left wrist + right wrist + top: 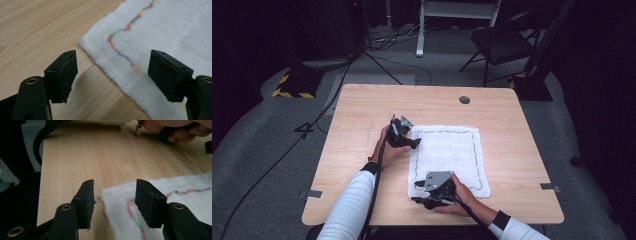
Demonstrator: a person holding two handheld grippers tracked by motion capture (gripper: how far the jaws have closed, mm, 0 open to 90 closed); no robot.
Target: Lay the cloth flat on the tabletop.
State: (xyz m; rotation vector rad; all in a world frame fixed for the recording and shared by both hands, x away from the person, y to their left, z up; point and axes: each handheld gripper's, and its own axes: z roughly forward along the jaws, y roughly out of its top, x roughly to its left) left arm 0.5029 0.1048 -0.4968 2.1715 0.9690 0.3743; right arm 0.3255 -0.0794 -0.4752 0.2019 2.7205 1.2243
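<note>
From above we cannot tell how wide either set of tongs gapes, the right tongs covering the cloth at its corner by the bench near edge, and the gripper views cut the cloth off.

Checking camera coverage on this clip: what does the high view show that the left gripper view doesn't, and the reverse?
High view alone: the whole white cloth lying flat on the table, both hands, the left gripper at the cloth's far-left corner and the right gripper at its near-left corner, plus a chair on the floor behind.

Left gripper view alone: its open jaws straddling the cloth's edge without touching it, and the multicoloured zigzag stitching up close.

Both: cloth and wooden tabletop.
</note>
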